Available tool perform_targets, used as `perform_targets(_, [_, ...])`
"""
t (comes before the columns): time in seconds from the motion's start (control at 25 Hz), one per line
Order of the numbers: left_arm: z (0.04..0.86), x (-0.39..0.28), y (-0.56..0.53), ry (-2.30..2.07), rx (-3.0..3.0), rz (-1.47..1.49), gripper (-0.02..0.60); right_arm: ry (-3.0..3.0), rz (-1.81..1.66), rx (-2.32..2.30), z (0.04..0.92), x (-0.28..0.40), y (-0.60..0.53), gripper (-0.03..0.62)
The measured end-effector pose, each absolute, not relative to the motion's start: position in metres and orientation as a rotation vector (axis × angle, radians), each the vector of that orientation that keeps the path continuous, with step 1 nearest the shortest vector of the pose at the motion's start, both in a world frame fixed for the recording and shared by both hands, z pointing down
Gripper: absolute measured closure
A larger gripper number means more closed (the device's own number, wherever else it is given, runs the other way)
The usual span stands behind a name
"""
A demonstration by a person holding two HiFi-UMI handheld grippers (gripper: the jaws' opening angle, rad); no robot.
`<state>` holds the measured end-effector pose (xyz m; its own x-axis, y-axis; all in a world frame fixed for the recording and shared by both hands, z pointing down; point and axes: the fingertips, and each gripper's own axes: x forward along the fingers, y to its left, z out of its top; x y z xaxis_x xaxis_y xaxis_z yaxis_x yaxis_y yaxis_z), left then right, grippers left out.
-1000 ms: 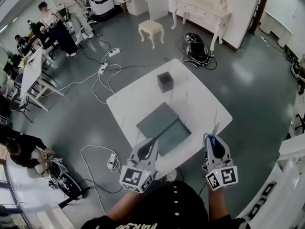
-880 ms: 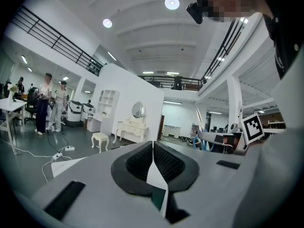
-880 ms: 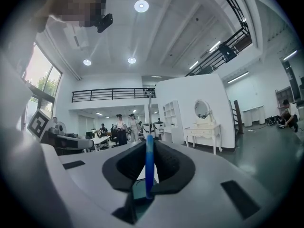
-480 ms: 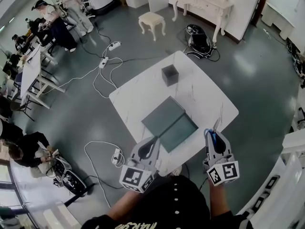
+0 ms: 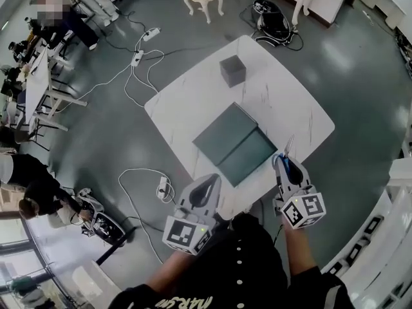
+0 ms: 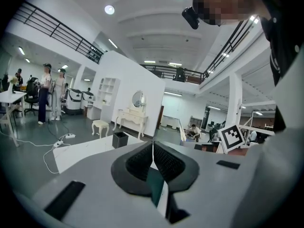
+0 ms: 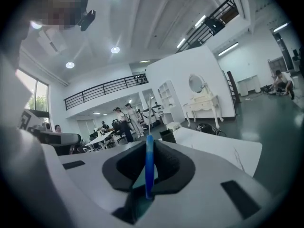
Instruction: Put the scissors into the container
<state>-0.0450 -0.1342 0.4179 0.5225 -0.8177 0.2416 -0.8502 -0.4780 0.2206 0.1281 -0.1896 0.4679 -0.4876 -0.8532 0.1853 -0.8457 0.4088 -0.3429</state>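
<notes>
Right gripper [image 7: 148, 151]: we see its jaws drawn narrow onto the blue handle of the scissors [image 7: 149, 170], a pad pressing on either side. The thin blades stick out ahead of the tips.
Left gripper [image 6: 153, 152]: we see its jaws together, with nothing between them.
Scissors' place: from the head view we find them over the near right edge of the white table [image 5: 293, 105].
Container [image 5: 232, 69]: a dark cube, upright toward the table's far side and well apart from the scissors.
Grey slabs [image 5: 235, 143]: two flat panels touching side by side, between our grippers and the container.
Floor: white cables and a power strip [image 5: 137, 58] lie left of the table.
</notes>
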Motion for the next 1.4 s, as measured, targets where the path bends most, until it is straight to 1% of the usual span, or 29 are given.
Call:
perform_targets(0.6, [0.481, -0.047, -0.135, -1.324, 2.333, 0.279, 0.549, 2.423, -1.305, -1.543, 0.601, 0.086, -0.214, 0.54])
perform_targets(0.84, [0.498, -0.042, -0.141, -1.296, 2.305, 0.288, 0.549, 2.212, -1.632, -1.507, 0.644, 0.063, -0.215, 0.54])
perform_targets(1.4, [0.52, -0.054, -0.168, -1.312, 2.241, 0.288, 0.549, 1.647, -2.111, -1.472, 0.693, 0.023, -0.219, 0.54])
